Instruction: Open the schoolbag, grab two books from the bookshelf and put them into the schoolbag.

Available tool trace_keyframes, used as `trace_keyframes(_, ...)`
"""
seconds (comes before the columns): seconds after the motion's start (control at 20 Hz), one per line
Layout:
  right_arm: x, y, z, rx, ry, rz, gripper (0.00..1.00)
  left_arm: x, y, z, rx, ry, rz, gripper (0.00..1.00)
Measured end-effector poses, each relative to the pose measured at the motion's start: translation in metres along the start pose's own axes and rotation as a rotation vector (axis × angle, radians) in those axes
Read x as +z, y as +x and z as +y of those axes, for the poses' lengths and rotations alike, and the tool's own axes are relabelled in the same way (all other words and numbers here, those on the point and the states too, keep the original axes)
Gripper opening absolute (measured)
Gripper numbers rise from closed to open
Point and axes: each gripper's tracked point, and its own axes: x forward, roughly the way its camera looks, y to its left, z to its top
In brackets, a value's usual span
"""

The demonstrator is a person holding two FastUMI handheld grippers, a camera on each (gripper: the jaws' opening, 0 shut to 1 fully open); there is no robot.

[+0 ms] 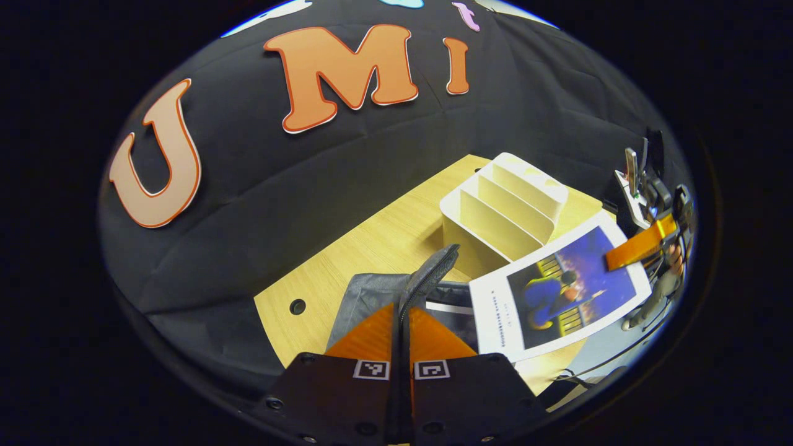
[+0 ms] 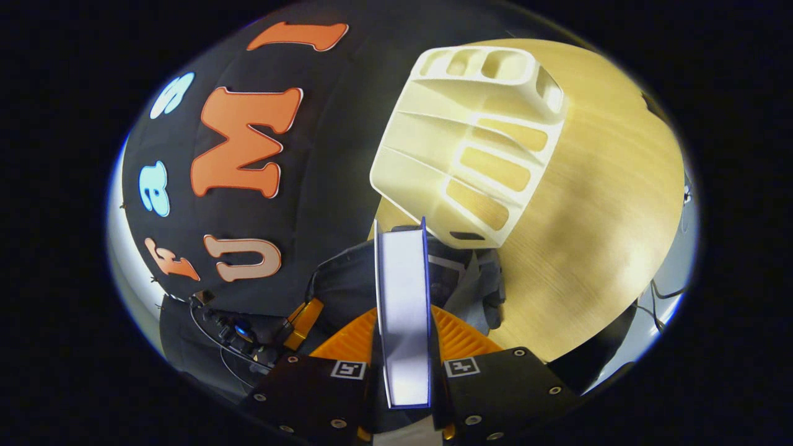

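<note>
Matt wood-grain table (image 1: 372, 241); smooth cream plastic shelf (image 1: 502, 210); grey woven cloth bag (image 1: 365, 297); glossy paper book (image 1: 557, 297).

Recording booth: black cloth wall (image 1: 260, 186), wooden table (image 1: 372, 248), desk bookshelf (image 1: 502, 210).

A light wooden table (image 1: 372, 248) spreads out ahead of the left gripper, with a small dark round hole (image 1: 298, 306) in its top off to the left. Behind it hangs black cloth (image 1: 260, 186).
</note>
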Motion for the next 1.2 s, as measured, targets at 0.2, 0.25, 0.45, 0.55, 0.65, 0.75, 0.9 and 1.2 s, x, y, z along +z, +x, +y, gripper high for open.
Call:
trace_keyframes(0.2, -0.021, 0.050, -0.016, -0.003, 0.043, 0.019, 0.31, 0.000, -0.002, -0.003, -0.001, -0.010, -0.003, 0.00)
trace_keyframes(0.25, -0.024, 0.062, -0.019, -0.010, 0.038, 0.014, 0.31, -0.001, -0.004, -0.004, -0.002, -0.009, 0.000, 0.00)
trace_keyframes(0.45, -0.022, 0.104, -0.022, 0.009, 0.094, -0.039, 0.31, 0.001, -0.008, -0.005, 0.009, 0.015, -0.005, 0.01)
trace_keyframes(0.55, -0.024, 0.122, -0.020, 0.022, 0.097, -0.059, 0.31, 0.003, -0.011, -0.006, 0.016, 0.019, -0.009, 0.01)
trace_keyframes(0.65, -0.028, 0.136, -0.014, 0.032, 0.080, -0.081, 0.31, 0.005, -0.014, -0.008, 0.019, 0.030, -0.013, 0.01)
trace_keyframes(0.75, -0.031, 0.150, -0.009, 0.039, 0.072, -0.098, 0.31, 0.008, -0.016, -0.012, 0.019, 0.044, -0.020, 0.01)
trace_keyframes(0.9, -0.030, 0.170, -0.001, 0.051, 0.096, -0.131, 0.31, 0.017, -0.021, -0.025, 0.000, 0.067, -0.040, 0.00)
trace_keyframes(1.2, -0.043, 0.207, 0.002, 0.004, 0.146, -0.141, 0.32, 0.024, -0.023, -0.031, 0.004, 0.089, -0.052, 0.01)
